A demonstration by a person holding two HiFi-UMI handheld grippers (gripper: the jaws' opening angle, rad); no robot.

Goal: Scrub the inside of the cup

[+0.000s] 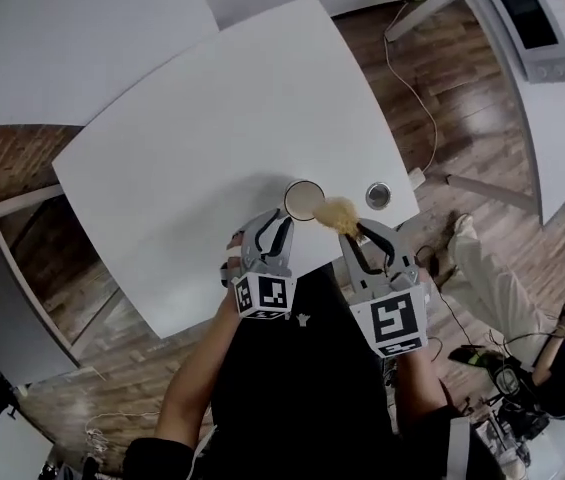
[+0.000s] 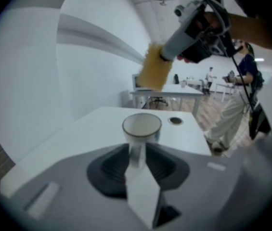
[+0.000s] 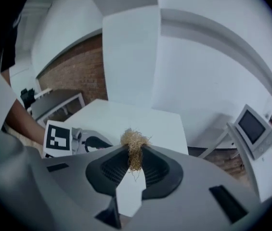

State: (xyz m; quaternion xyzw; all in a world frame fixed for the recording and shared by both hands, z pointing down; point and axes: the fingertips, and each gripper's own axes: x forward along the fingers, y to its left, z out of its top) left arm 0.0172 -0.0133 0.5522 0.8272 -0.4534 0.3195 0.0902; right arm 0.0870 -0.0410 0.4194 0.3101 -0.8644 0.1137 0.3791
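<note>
Hovering, head view: tan scourer (image 1: 339, 214) just right of the white cup (image 1: 304, 200), which stands on the table (image 1: 212, 118).
Left gripper view: left gripper (image 2: 136, 150) spread, cup at its tips, apparently ungripped.
Right gripper view: right gripper (image 3: 135, 158) pinching the scourer.
Judged step: approach. Next: steady the cup, lower the scourer inside.

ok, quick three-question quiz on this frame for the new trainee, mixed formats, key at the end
1. True or false: the cup lies on its side on the table.
2. What do the right gripper's jaws hold?
3. Where is it: A inside the cup; B in the air outside it; C flat on the table?
Key: 1 false, it stands upright; 2 a straw-coloured scrubber; 3 B.
</note>
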